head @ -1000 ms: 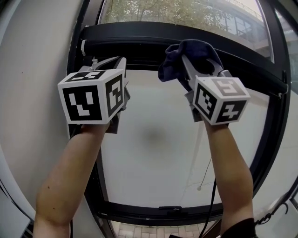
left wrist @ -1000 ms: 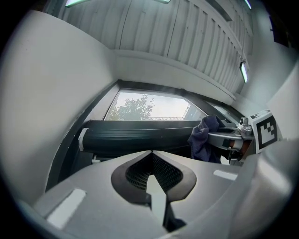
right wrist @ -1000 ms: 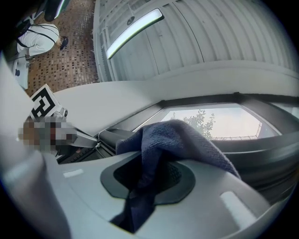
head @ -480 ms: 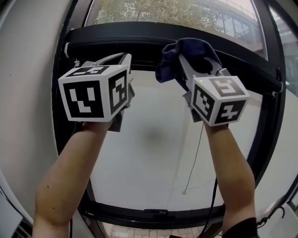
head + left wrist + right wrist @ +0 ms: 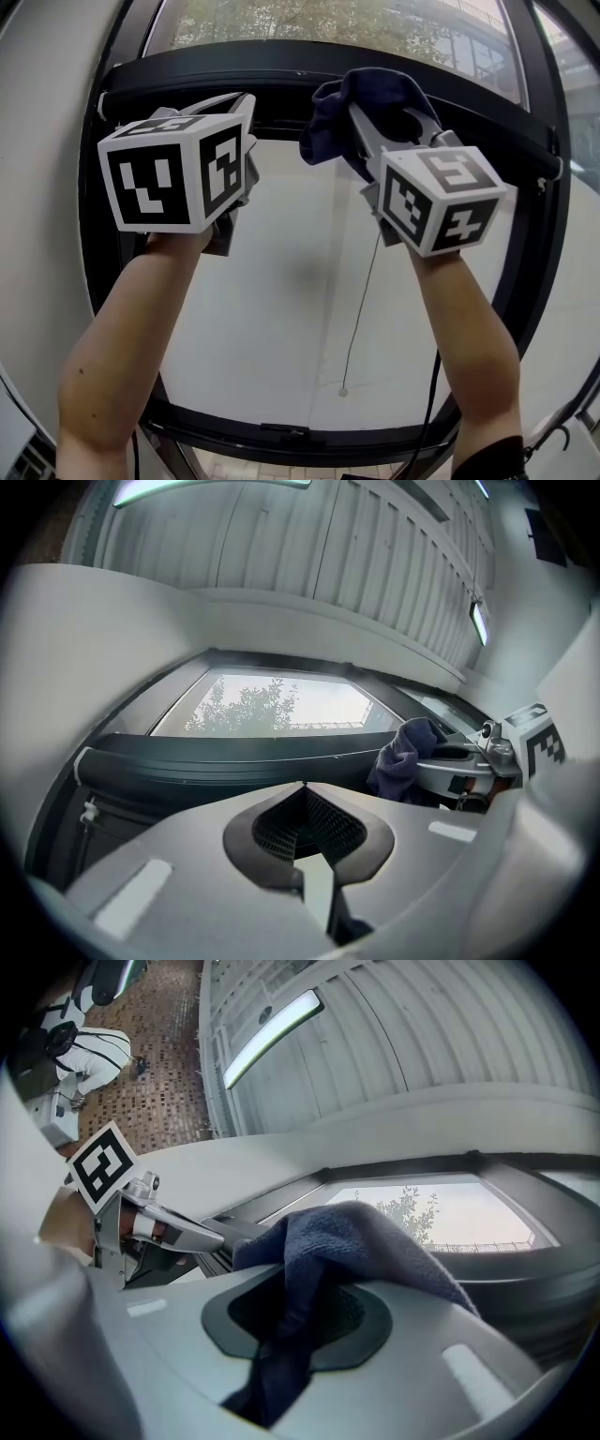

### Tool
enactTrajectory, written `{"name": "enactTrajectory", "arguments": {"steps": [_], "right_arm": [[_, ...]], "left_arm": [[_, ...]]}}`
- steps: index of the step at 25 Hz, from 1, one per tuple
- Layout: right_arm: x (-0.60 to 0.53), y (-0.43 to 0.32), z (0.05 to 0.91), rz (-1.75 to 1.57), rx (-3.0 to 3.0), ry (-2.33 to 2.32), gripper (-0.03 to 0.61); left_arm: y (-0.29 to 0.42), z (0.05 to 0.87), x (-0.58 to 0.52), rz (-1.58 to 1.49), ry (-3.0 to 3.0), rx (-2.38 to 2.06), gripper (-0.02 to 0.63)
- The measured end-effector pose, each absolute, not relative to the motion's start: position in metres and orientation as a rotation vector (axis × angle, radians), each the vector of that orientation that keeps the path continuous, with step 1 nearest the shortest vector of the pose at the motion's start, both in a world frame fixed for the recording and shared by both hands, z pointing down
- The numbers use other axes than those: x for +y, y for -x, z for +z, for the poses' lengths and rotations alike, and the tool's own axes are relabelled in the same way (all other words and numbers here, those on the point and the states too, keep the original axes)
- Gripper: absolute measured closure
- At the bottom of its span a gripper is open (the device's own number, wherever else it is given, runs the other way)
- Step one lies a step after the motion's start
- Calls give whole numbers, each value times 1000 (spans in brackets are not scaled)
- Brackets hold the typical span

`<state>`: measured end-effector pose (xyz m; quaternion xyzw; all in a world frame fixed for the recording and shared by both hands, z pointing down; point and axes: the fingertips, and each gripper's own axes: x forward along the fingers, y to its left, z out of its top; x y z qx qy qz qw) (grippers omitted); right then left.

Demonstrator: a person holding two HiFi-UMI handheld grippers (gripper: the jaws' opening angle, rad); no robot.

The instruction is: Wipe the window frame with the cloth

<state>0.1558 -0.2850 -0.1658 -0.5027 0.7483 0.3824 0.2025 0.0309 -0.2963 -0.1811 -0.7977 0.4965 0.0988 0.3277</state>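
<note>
I have both grippers raised side by side in front of the window frame (image 5: 281, 73), whose dark top bar runs left to right just beyond them.

The right gripper (image 5: 389, 108) has its jaws clamped on the dark blue cloth (image 5: 349, 98). In the right gripper view the cloth (image 5: 361, 1241) is pinched between the closed jaws of the right gripper (image 5: 314, 1288). It bunches up over the tips and a tail hangs down on the near side. From the head view the bunched cloth sits right at the top bar, overlapping its lower edge, but I cannot tell whether it actually touches the bar.

The left gripper (image 5: 236, 101) is just to the left of the cloth and at about the same height, and its tips point at the same bar. In the left gripper view the jaws of the left gripper (image 5: 302, 786) are closed tip to tip with nothing between them. The frame bar (image 5: 216, 761) lies across the far side, and the cloth (image 5: 405, 754) shows at the right.

Below the bar is a pale, flat window panel (image 5: 281, 309). A thin cord (image 5: 362, 300) hangs down in front of it and ends in a small knob. Above the bar, through the glass, I see a tree (image 5: 300, 23). A white wall (image 5: 42, 187) stands to the left of the frame. Lit strip lights (image 5: 272, 1035) run along the slatted ceiling in the right gripper view.
</note>
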Motion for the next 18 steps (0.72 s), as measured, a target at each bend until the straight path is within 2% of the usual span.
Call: {"name": "enactTrajectory", "arguments": {"steps": [6,18], "right_arm": [[-285,-134,-169,982,2098,1510,500],[-292,-134,-170,1055,2104,1284,500]], "left_arm": [[-10,-184,-312,205,2199,1254,620],[10,-171,-306,268,2016,1404,620]]}}
